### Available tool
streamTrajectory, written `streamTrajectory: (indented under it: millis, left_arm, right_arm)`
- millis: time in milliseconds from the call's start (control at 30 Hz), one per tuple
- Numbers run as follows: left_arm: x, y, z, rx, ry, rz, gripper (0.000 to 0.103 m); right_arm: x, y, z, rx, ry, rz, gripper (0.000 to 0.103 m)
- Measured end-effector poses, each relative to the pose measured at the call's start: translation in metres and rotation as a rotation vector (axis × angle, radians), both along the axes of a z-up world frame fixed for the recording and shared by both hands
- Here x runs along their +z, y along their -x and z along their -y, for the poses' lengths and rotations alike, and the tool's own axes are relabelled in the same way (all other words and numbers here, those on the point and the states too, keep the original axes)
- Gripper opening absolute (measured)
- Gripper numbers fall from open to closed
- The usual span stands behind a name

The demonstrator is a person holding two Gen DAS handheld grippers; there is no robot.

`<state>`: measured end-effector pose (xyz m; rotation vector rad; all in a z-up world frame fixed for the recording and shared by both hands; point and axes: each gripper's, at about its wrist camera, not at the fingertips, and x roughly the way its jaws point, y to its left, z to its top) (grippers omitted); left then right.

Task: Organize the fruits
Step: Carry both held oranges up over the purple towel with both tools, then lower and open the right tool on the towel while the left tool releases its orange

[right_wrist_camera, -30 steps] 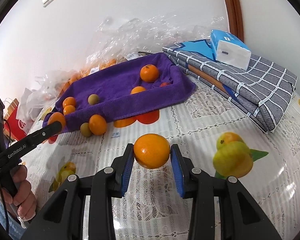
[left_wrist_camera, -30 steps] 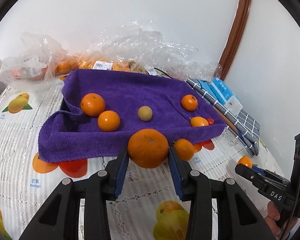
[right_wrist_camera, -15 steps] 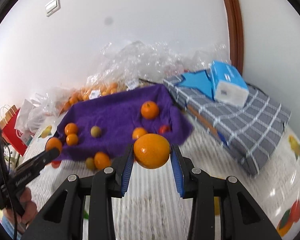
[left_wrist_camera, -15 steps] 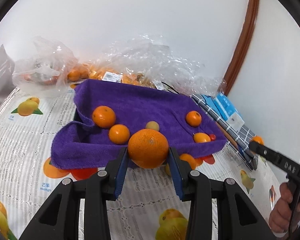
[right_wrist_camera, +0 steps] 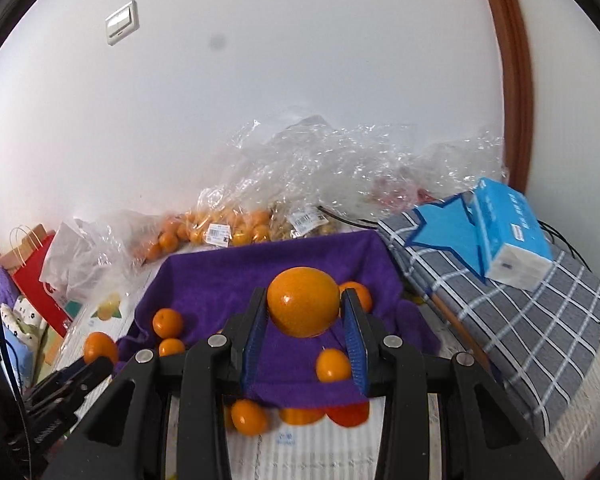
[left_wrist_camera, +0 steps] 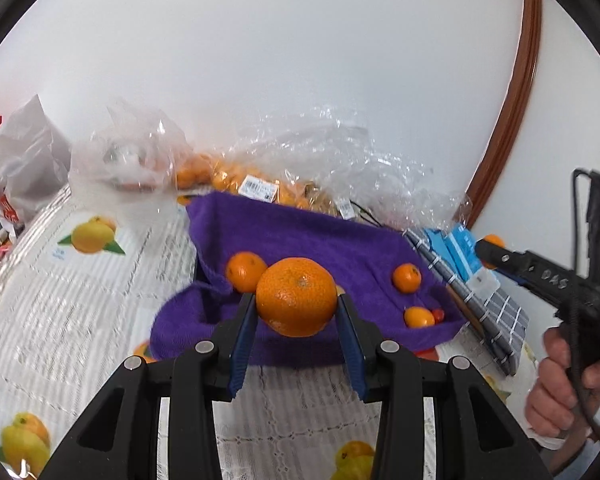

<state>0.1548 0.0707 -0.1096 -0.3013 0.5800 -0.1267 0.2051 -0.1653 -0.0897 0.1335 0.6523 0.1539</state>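
My left gripper is shut on a large bumpy orange, held in the air in front of the purple towel. My right gripper is shut on a smooth orange, raised over the same purple towel. Several small oranges lie on the towel, among them one at the left and one at the right. A small orange lies on the tablecloth below the towel's front edge. In the left wrist view the right gripper shows at the right edge with a hand on its handle.
Clear plastic bags of oranges line the wall behind the towel. A folded grey checked cloth with a blue tissue pack lies to the right. White bags and a red paper bag stand at the left. A fruit-print tablecloth covers the table.
Both grippers rose with their oranges and moved in toward the purple towel. The right one travelled farther, from over the bare tablecloth to above the towel.
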Motion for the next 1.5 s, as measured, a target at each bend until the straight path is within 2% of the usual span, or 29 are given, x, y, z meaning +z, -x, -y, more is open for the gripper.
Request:
streamTrajectory:
  millis: [100,233,367,467,600,733,933,1200,1500]
  left_arm:
    - [0.013,-0.012,-0.004,0.005,0.009,-0.006,0.038]
    - [0.020,-0.039,-0.001,0.034,-0.013,-0.001,0.038]
    - [0.009,-0.065,0.000,0.025,0.047,-0.026,0.038]
    - [-0.008,-0.072,0.001,0.027,0.058,-0.028,0.038]
    - [-0.022,-0.076,-0.001,0.016,0.027,-0.071,0.038]
    - [-0.024,-0.077,-0.011,0.009,0.107,-0.071,0.038]
    - [-0.038,-0.086,0.002,-0.065,0.129,-0.124,0.038]
    - [-0.040,-0.086,0.016,-0.078,0.052,-0.127,0.038]
    - [-0.046,-0.094,0.016,-0.062,0.029,-0.132,0.038]
  right_arm:
    - [-0.001,-0.011,0.002,-0.002,-0.013,0.010,0.037]
    - [-0.017,-0.027,0.019,-0.017,-0.104,-0.029,0.037]
    - [-0.038,-0.037,0.031,-0.033,-0.120,-0.075,0.037]
    - [-0.053,-0.046,0.033,-0.020,-0.143,-0.120,0.037]
    - [-0.072,-0.057,0.027,-0.020,-0.113,-0.186,0.037]
    - [-0.083,-0.062,0.022,-0.013,-0.115,-0.205,0.037]
    - [-0.097,-0.069,0.021,-0.023,-0.091,-0.242,0.037]
    - [-0.102,-0.069,0.011,-0.020,-0.037,-0.243,0.037]
    - [-0.103,-0.067,0.002,-0.029,0.032,-0.231,0.037]
